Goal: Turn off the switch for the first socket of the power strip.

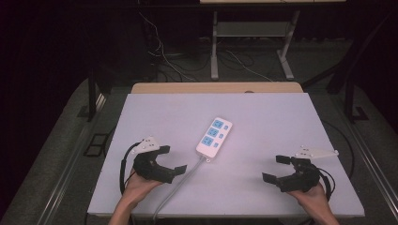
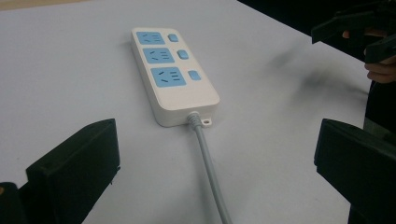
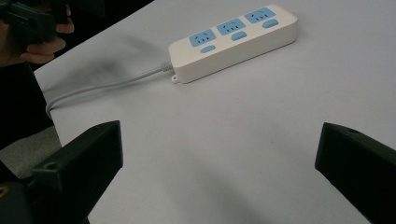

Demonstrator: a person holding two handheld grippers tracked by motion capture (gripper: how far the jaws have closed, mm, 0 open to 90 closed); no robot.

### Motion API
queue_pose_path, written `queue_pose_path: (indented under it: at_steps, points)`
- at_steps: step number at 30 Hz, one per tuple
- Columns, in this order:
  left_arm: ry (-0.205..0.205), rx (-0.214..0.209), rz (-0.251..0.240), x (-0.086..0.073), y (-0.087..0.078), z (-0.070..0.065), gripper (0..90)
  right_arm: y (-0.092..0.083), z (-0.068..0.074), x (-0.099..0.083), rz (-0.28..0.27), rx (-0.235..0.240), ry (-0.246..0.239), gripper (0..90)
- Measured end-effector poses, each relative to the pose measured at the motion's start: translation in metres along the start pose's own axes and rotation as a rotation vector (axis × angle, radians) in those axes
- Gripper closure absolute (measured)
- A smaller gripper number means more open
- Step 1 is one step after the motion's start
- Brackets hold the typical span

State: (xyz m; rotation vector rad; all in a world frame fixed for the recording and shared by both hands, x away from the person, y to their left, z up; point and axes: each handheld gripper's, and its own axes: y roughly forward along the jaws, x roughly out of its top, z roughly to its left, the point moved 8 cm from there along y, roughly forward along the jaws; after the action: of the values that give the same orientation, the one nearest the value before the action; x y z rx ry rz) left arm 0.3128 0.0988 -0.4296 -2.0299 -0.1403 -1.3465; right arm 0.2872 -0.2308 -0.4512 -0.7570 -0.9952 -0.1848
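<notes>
Count on the table: 1 white plastic power strip with a rounded rectangular body. It carries 3 blue socket faces in a row and 3 small blue rocker switches, one beside each socket. 1 grey round cable comes out of its near end, with 1 small white mounting tab beside the exit. 1 white rectangular tabletop. 2 black two-jaw handheld grippers: left gripper, right gripper, each with 2 jaws spread apart and 1 grey three-cornered plate. 2 hands: left hand, right hand.
</notes>
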Motion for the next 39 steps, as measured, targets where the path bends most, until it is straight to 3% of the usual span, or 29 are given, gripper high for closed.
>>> queue_pose_path:
  at_steps: [13,39]
  points:
    - [0.022,-0.007,0.038,0.014,0.006,0.001,0.0,-0.001,0.0,0.0,-0.001,-0.001,0.0,0.6]
    - [0.09,-0.041,0.111,0.051,0.042,-0.005,0.0,-0.003,-0.001,0.0,-0.006,-0.001,0.004,0.6]
